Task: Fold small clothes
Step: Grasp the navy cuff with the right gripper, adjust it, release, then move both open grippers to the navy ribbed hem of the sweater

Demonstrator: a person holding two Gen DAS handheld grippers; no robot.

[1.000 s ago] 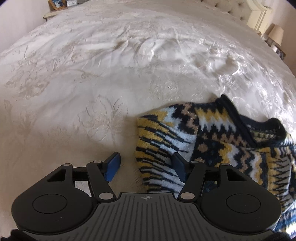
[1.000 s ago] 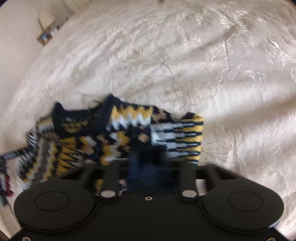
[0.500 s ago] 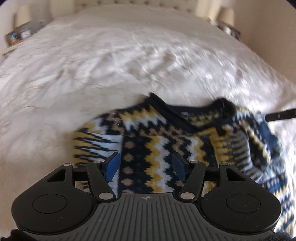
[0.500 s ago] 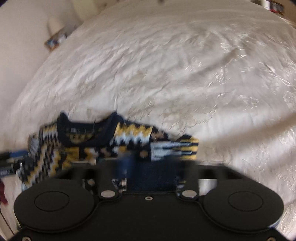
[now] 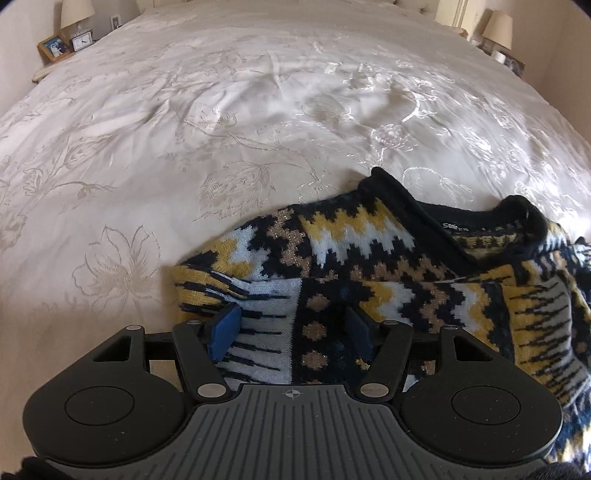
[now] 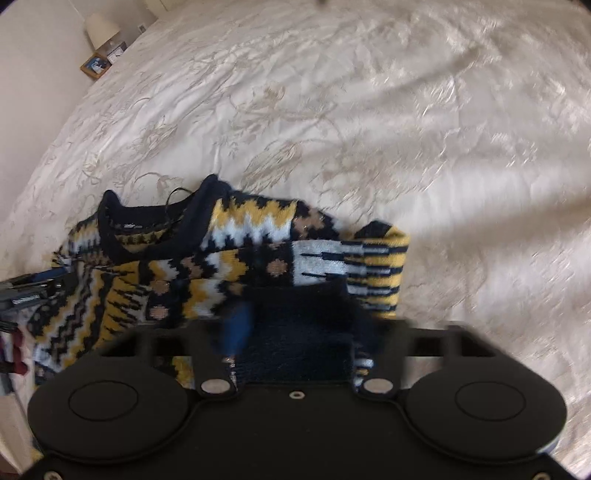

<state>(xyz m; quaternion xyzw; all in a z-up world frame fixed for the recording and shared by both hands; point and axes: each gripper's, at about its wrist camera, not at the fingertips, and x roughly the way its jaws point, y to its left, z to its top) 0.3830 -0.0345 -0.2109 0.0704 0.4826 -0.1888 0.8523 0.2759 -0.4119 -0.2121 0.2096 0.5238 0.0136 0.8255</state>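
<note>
A small knitted sweater (image 5: 369,266) in navy, yellow, white and tan zigzags lies on the bed, its dark collar turned away from me; it also shows in the right wrist view (image 6: 229,254). My left gripper (image 5: 291,328) is open, its blue pads wide apart just above the sweater's folded-in sleeve. My right gripper (image 6: 295,325) is open over the sweater's near edge, with a dark navy band of knit lying between its fingers. The right wrist view is blurred.
The cream embroidered bedspread (image 5: 221,129) fills most of both views. A nightstand with a framed photo (image 5: 55,46), a clock and a lamp stands at the far left, another lamp (image 5: 500,24) at the far right. The left gripper's tip (image 6: 33,288) shows at the right view's left edge.
My left gripper has swung from the bare bedspread beside the sweater to over its folded sleeve. My right gripper's jaws have opened wider, over the sweater's near edge.
</note>
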